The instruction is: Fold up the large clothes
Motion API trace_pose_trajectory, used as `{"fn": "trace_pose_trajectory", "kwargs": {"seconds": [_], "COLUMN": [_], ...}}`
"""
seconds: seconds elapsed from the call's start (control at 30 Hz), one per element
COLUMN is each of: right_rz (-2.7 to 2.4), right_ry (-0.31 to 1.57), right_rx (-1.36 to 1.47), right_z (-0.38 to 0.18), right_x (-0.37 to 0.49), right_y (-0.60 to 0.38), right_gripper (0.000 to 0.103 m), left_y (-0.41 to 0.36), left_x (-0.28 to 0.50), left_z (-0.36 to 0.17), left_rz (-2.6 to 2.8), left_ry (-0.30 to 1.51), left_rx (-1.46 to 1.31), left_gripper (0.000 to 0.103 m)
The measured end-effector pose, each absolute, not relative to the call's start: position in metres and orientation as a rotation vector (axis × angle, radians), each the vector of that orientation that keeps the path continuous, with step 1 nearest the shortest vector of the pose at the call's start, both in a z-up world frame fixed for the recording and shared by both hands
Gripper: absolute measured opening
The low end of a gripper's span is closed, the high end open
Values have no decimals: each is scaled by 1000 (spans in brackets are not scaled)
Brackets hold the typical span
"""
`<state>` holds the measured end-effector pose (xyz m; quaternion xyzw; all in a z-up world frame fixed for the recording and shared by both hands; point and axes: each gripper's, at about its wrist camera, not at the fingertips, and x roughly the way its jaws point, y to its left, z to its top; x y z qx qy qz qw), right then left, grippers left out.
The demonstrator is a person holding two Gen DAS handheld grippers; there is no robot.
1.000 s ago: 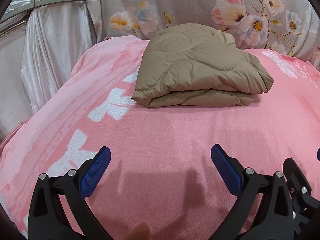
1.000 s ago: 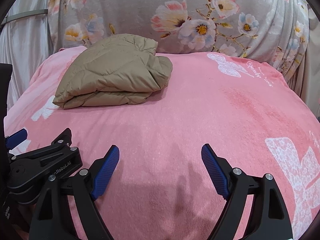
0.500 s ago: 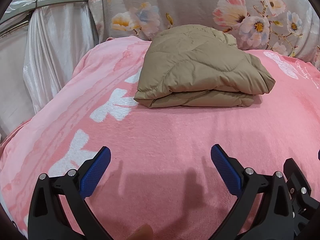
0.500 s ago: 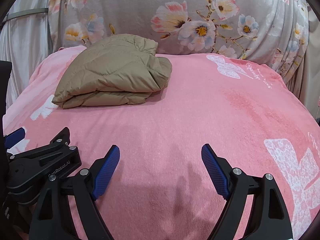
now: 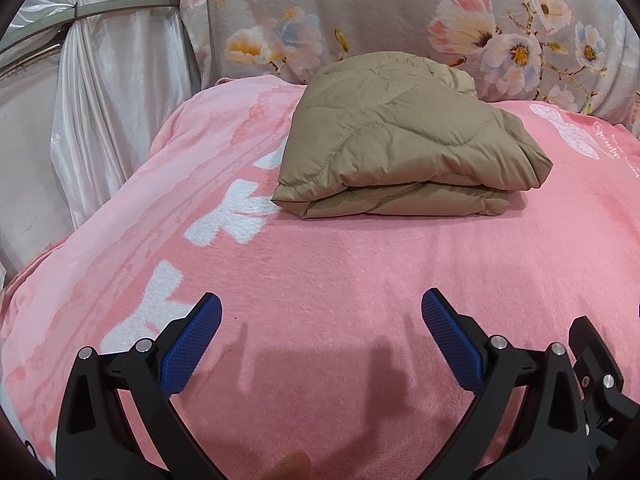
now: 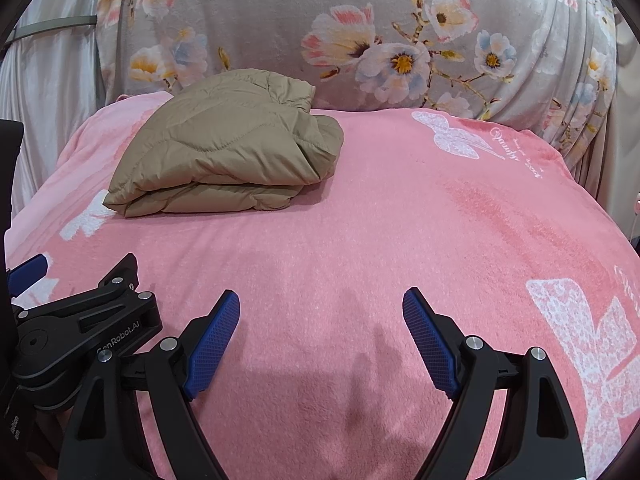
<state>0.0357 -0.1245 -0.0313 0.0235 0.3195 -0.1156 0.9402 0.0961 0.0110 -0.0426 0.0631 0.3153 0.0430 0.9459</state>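
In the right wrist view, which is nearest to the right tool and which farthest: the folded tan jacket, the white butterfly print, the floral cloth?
From the right tool:
1. Folded tan jacket, ahead on the left.
2. White butterfly print, farther back on the right.
3. Floral cloth, upright behind the pink blanket.

The jacket [image 5: 400, 148] is quilted, matt tan cloth, puffy with stitched seams. It lies on a fleecy pink blanket [image 5: 340, 272] (soft nap, faintly fuzzy). The curtain [image 5: 100, 92] looks satiny and glossy. The pads [image 6: 214, 338] are blue, finely knurled, on matt black plastic with shiny metal pins.
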Motion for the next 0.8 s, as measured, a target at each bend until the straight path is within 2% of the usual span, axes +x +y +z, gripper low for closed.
{"fn": "trace_pose_trajectory", "kwargs": {"seconds": [0.8], "right_rz": [-237], "right_ry": [650], "right_rx": [46], "right_z": [-31], "right_x": [36], "right_y": [-124], "right_gripper": [82], "left_y": [11], "left_x": [95], "left_z": [-40], "left_rz": [92], "left_ry": [638], "left_rx": [129], "left_gripper": [97]}}
